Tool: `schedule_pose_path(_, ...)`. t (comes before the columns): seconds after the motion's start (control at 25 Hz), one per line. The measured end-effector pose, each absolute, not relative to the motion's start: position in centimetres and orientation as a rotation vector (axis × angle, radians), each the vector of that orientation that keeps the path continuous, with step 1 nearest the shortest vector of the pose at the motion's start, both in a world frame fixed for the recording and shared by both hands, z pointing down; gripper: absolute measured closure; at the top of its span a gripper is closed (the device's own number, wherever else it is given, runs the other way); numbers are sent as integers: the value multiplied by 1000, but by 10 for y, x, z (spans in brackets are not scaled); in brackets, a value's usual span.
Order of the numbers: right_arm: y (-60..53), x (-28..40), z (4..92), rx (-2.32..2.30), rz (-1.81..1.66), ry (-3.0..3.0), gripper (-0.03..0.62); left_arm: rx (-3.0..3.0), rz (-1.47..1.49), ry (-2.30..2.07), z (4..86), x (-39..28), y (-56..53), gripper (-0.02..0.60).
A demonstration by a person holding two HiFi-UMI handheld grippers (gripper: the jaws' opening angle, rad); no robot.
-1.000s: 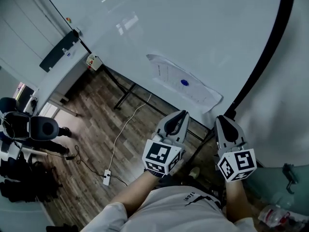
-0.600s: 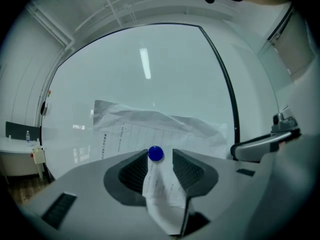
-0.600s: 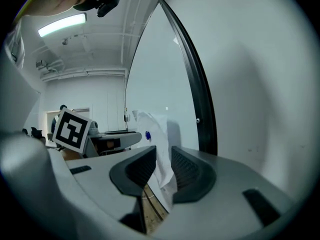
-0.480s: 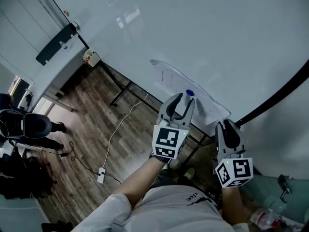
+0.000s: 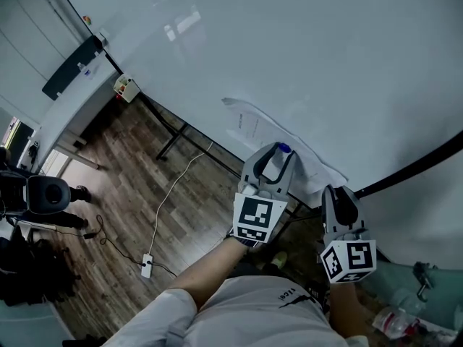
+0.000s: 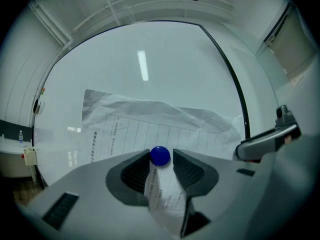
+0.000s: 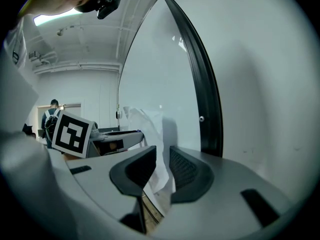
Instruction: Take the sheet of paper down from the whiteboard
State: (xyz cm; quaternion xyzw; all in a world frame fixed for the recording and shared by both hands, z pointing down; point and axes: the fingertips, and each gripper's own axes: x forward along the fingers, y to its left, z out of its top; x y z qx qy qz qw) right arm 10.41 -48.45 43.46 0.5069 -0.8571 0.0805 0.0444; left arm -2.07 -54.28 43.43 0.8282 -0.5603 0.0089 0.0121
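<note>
A crumpled printed sheet of paper (image 5: pixel 249 125) hangs on the whiteboard (image 5: pixel 289 42), pinned by a round blue magnet (image 5: pixel 283 149). My left gripper (image 5: pixel 273 152) is up against the board. Its jaws are opening, and the blue magnet (image 6: pixel 160 155) sits between the fingertips with a thin gap at one side. Paper (image 6: pixel 145 121) fills the board behind them. My right gripper (image 5: pixel 338 192) is lower right, near the sheet's bottom right corner. Its jaws stand apart in the right gripper view, with the paper's edge (image 7: pixel 150 129) showing in the gap and not pinched.
The board's black frame (image 5: pixel 416 166) runs past the right gripper. Below are the stand's legs (image 5: pixel 173 139), a wood floor with a white cable and power strip (image 5: pixel 146 266), and an office chair (image 5: pixel 47 192) at the left. A person (image 7: pixel 50 118) stands far off.
My left gripper has gone from shut and level with the right one to up at the board, jaws apart around the blue magnet. The right gripper has shifted slightly lower.
</note>
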Motion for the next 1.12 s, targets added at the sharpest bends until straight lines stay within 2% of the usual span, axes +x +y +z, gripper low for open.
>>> schedule_pose_path(0.12,-487,105,435,1558,247,-2615,512,2580,8,-1740,435,-21,-543,428)
schedule_pose_path(0.24,-488,106,435,1560,244,-2618,562,2585,1,-1734,435,-21,-543,447)
schedule_pose_path(0.4,-486,105,432,1541,240,-2645,579,2589,6,-1717,434,-21,-542,449)
schedule_pose_path(1.12,-471,81,433,1371,281,-2690,580,2520,-58,-1720,413,-52,-476,449)
